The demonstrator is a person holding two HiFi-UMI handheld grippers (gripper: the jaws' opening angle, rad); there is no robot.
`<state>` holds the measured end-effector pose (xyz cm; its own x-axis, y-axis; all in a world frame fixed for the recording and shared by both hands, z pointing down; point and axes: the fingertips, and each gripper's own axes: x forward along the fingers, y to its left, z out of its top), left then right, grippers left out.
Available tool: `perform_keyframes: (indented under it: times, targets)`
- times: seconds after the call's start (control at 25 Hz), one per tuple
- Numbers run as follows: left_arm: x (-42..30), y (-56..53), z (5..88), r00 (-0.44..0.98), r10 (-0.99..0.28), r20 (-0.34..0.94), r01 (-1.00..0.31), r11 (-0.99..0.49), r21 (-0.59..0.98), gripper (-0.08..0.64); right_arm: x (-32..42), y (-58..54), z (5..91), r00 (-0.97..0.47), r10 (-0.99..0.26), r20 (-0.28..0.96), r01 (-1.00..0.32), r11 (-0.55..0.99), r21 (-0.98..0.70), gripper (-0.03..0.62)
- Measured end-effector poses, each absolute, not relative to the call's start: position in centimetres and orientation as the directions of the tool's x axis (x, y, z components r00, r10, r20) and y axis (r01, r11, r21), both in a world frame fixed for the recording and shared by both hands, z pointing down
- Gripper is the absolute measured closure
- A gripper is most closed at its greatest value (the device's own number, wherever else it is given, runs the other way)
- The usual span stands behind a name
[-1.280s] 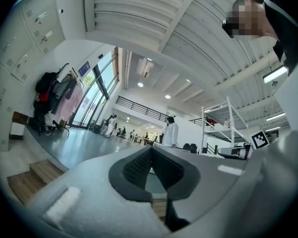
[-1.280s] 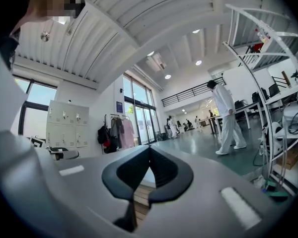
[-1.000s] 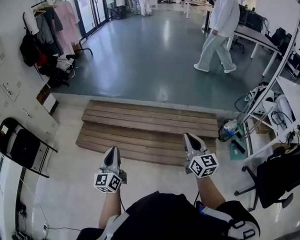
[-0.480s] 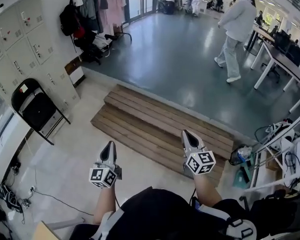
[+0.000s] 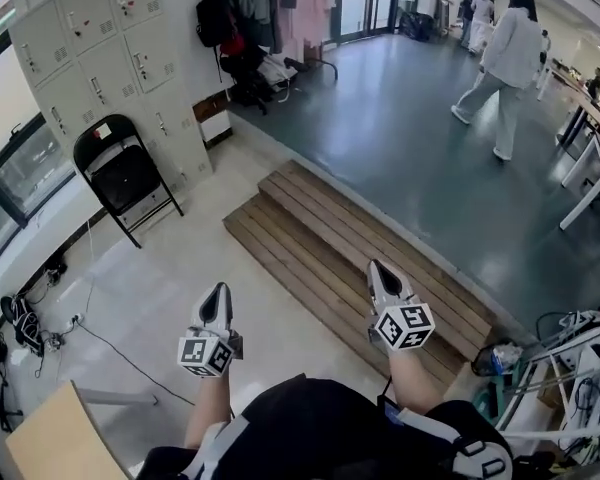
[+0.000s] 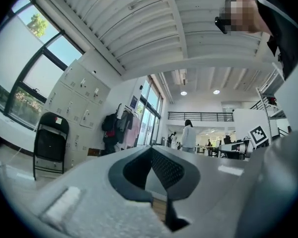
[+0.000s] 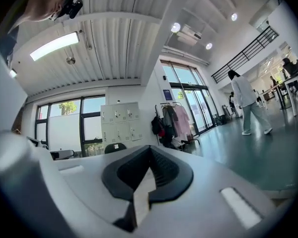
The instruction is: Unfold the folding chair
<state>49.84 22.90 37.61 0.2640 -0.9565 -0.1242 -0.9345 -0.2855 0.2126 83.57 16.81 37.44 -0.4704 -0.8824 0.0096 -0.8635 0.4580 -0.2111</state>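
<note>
Both grippers show low in the head view, held out ahead of the person's body and well apart from each other. Left gripper (image 5: 217, 290) has its jaws pressed together on nothing, and right gripper (image 5: 377, 268) is likewise clenched and empty. The black metal folding chair (image 5: 125, 176) stands folded flat at upper left, leaning against the bank of pale grey metal lockers (image 5: 100, 58), well apart from both grippers. Between the grippers and the far floor lie low brown wooden plank steps (image 5: 330, 258), running diagonally. Dark and pink coats on a rack (image 5: 250, 8) hang just right of the lockers. A person in white clothing (image 5: 500, 58) walks on the grey-green floor at upper right. Black cables (image 5: 20, 318) lie on the pale floor at left.

In the left gripper view, the left gripper (image 6: 151, 148) has its dark ribbed pads meeting at the tips, with nothing between them. The folding chair (image 6: 49, 145) stands at left, upright and closed, in front of the lockers (image 6: 79, 93). The coats (image 6: 120, 128) hang further right, and the person in white (image 6: 188, 135) is far off past the jaw tips.

In the right gripper view, the right gripper (image 7: 150, 148) is closed tip to tip and empty. Only the chair's rounded top (image 7: 115, 147) rises over the gripper body, below the lockers (image 7: 120, 120). The coats (image 7: 171, 123) and the walking person (image 7: 248, 103) are to the right.
</note>
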Motion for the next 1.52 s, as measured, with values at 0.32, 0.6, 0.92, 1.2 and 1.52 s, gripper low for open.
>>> perform_keyframes:
  times: [0.32,0.6,0.92,1.2,1.52]
  targets:
    - [47.7,28.5,39.9,0.058,-0.996,-0.068,-0.977,-0.070,0.200,0.561,80.0,15.9,39.4,-0.614,-0.784,0.093,-0.788,0.615,-0.029,0.588]
    - [43.9,35.3,38.7,-0.124,-0.990,-0.066,-0.979,0.112,0.168,0.561,72.4,15.7,38.7,-0.769,-0.636,0.063,-0.639,0.763,-0.096,0.588]
    - [38.1,40.9,41.0,-0.305,-0.952,-0.025,-0.932,0.293,0.211,0.561,64.7,16.7,40.4,-0.844,-0.526,0.103,-0.535,0.839,-0.098,0.588]
    - [32.0,36.6,39.6,-0.267,-0.960,-0.081,-0.949,0.247,0.198,0.561,58.7,14.5,37.5,-0.839,-0.543,0.049,-0.544,0.829,-0.128,0.588]
    - [24.7,33.4,38.4,-0.248,-0.959,-0.140,-0.953,0.216,0.213,0.561,49.1,13.3,35.8,-0.873,-0.486,0.029,-0.485,0.865,-0.129,0.588]
